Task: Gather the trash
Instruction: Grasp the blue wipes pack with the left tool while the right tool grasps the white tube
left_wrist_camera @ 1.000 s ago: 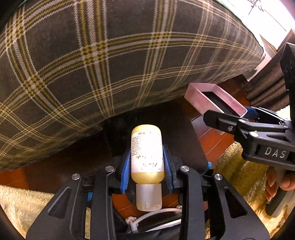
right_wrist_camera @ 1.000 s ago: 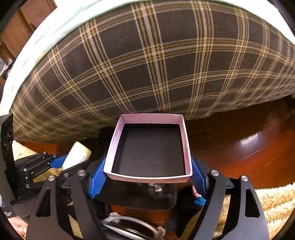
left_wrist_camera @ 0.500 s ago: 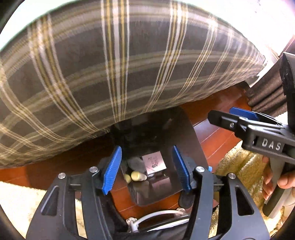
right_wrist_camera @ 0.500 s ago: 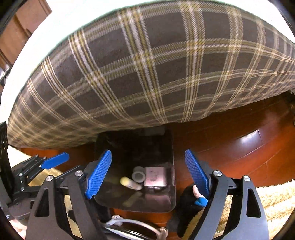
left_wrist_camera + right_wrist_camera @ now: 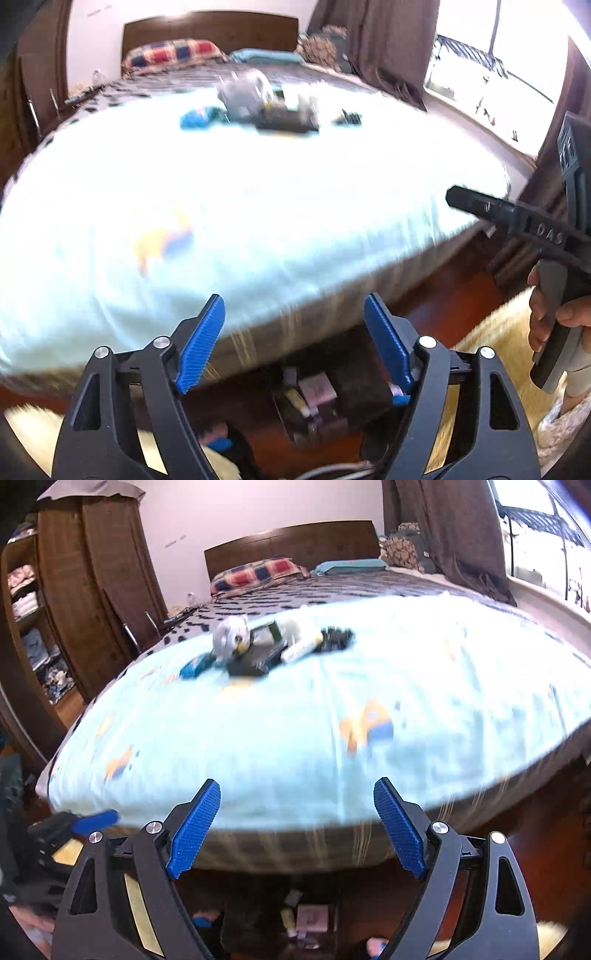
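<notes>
Both grippers are open and empty, raised above the foot of a bed. My left gripper [image 5: 293, 332] and my right gripper [image 5: 297, 819] point over the pale blue sheet [image 5: 332, 709]. A blurred pile of trash lies far up the bed: a crumpled white wad [image 5: 231, 635], a dark flat box [image 5: 255, 661], a blue packet [image 5: 195, 666] and a white tube [image 5: 301, 648]. The pile also shows in the left wrist view [image 5: 258, 105]. Below, a dark bin [image 5: 314, 402] on the floor holds the yellow bottle [image 5: 297, 400] and the pink box [image 5: 317, 387].
A wooden wardrobe [image 5: 92, 590] stands left of the bed. Brown curtains [image 5: 454, 535] and a bright window are at the right. A cream shaggy rug [image 5: 491, 332] lies on the red wood floor. My right gripper's body [image 5: 524, 225] shows at the left view's right edge.
Both grippers let go of their loads, the bottle and the pink box, into the bin, then opened wide and rose from the bed's plaid side up over the sheet.
</notes>
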The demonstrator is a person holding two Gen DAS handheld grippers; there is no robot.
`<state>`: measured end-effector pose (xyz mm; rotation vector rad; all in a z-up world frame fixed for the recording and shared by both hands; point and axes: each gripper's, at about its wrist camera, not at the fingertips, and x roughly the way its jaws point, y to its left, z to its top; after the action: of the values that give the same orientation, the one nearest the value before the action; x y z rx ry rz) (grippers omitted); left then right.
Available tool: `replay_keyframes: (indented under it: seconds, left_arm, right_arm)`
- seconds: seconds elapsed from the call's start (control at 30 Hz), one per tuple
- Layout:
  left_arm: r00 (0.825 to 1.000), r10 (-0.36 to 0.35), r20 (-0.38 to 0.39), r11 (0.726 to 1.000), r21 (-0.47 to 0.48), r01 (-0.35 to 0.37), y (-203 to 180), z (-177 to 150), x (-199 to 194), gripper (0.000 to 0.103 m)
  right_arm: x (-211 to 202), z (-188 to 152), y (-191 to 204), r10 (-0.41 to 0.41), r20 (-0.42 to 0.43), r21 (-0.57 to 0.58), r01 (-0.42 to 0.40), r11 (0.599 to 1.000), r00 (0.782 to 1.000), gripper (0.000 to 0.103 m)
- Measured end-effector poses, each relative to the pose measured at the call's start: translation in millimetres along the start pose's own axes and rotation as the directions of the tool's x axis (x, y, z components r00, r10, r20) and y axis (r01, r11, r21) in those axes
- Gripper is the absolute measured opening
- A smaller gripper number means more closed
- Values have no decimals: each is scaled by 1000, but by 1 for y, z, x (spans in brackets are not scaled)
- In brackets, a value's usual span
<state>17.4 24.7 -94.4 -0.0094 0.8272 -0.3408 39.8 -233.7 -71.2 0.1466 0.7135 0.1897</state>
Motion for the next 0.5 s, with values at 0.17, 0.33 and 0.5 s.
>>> replay_keyframes:
  seconds: [0.17, 0.33, 0.5]
  left_arm:
    - [996, 79, 38, 997, -9, -79, 9, 47, 13, 75]
    - [980, 179, 86, 984, -17, -178, 38, 93, 44, 75]
    - [971, 225, 83, 974, -18, -224, 55, 125, 79, 75]
  right_arm:
    - [32, 39, -3, -17, -12, 0, 17, 1000, 1000, 85]
    - [76, 64, 5, -59, -26, -24, 59, 998, 998, 73]
    - [115, 81, 1, -59, -58, 17, 60, 998, 997, 50]
